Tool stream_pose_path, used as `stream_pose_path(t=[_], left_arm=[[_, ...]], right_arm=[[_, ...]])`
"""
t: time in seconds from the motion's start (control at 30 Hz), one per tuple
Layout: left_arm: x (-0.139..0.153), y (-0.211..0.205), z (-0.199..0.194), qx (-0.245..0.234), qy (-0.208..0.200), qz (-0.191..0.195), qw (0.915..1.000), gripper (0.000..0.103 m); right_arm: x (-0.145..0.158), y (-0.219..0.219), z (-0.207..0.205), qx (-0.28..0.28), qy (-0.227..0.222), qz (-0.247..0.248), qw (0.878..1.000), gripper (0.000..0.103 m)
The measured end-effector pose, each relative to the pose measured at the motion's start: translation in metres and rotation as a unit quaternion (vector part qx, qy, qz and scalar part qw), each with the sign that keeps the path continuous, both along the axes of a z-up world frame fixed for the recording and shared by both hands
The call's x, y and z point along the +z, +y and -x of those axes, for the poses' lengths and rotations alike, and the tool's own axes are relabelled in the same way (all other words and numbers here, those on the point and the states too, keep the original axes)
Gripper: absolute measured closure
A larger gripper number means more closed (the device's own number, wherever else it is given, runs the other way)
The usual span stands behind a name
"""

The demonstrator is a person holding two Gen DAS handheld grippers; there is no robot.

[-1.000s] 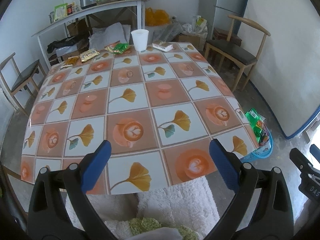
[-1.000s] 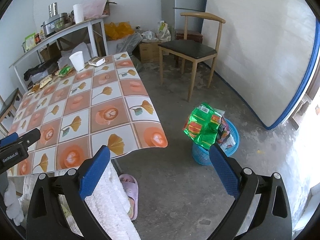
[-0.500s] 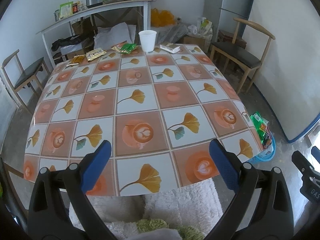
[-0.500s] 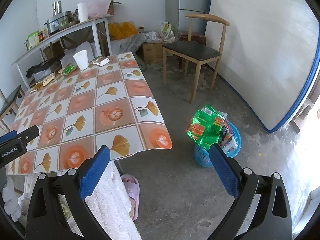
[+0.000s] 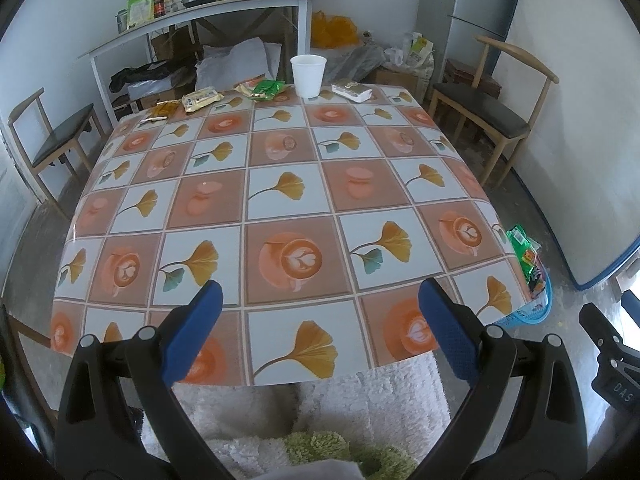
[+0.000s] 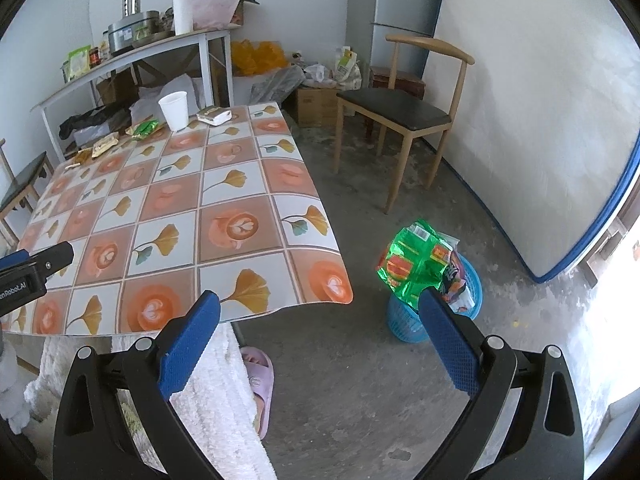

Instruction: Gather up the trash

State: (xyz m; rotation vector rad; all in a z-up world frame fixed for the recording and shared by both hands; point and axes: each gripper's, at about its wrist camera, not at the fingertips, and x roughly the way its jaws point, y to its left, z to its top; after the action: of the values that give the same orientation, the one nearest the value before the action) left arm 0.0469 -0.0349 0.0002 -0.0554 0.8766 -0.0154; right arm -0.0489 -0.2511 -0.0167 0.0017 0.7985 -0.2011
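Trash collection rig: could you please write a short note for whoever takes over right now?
Left gripper: open, empty, above the near table edge.
Right gripper: open, empty, over the floor off the table's near corner.
Done: the blue basket on the floor beside the table already holds wrappers, with a green bag sticking out the top.
Left: along the far table edge sit the white cup, white packet, green wrapper and yellow wrappers. Each needs carrying to the basket.
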Motion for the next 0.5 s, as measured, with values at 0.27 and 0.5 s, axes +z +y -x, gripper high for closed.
stream_pose_path(t=[0.27,0.5], left_arm=[[-0.001,0.009,0.001,0.007,0.003,-0.013,0.9999,0.009],[-0.005,0.018,0.003,0.007,0.002,-0.036,0.9993,0.009]], right_arm=[[0.000,0.003,-0.002,0.004,0.000,0.000,1.000,0.007],[0.000,0.004,-0.003,0.008,0.002,0.000,1.000,0.007]])
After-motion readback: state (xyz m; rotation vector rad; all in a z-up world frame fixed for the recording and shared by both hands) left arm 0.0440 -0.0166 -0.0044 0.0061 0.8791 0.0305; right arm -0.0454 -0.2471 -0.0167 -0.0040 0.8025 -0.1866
